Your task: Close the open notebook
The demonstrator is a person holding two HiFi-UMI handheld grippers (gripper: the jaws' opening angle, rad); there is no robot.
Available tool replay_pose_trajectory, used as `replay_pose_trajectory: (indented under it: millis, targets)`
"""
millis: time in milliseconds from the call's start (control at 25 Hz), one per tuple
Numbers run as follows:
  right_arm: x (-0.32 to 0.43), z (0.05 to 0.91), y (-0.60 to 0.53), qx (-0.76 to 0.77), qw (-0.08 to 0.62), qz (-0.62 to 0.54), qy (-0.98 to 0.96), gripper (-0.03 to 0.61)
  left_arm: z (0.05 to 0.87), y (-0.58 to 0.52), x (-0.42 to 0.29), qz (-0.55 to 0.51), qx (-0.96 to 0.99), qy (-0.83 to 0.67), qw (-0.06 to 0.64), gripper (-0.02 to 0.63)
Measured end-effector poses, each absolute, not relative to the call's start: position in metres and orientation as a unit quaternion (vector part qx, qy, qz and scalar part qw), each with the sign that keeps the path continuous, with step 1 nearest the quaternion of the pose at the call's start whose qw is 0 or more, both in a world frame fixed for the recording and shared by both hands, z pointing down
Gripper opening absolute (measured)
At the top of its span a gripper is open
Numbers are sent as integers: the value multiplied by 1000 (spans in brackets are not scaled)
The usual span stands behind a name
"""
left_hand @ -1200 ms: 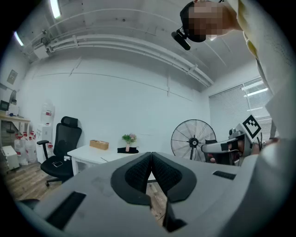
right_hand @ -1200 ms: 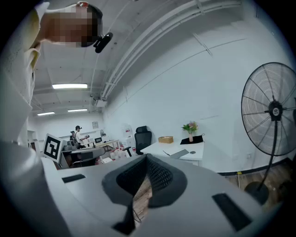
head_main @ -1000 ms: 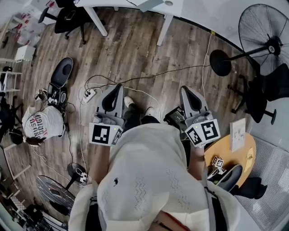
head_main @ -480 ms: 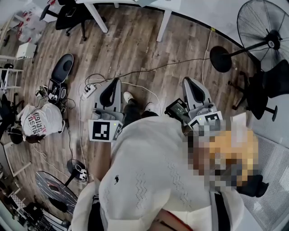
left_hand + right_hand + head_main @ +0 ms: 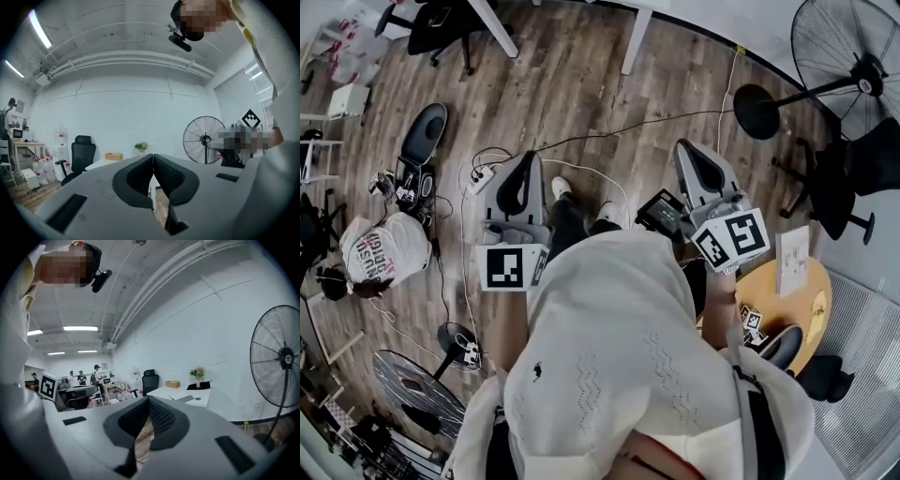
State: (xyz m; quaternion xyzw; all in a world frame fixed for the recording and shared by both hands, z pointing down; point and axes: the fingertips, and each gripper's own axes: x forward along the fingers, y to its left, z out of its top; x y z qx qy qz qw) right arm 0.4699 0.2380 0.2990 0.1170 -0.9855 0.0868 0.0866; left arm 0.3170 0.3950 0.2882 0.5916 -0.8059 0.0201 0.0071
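My left hand-held gripper (image 5: 526, 167) at eleven o'clock and right hand-held gripper (image 5: 689, 157) at one are closed, empty. No notebook shows; presumably light, floppy: I'd lift its cover edge.

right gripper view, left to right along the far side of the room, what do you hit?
people → chair → box → flowers → fan
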Motion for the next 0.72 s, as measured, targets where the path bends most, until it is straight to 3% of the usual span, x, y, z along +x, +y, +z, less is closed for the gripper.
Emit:
replay_pose_trajectory:
  millis: [720]
  targets:
    - [363, 307, 202, 156, 110, 79, -978, 0, 302, 366, 215, 5, 602, -798, 24, 14]
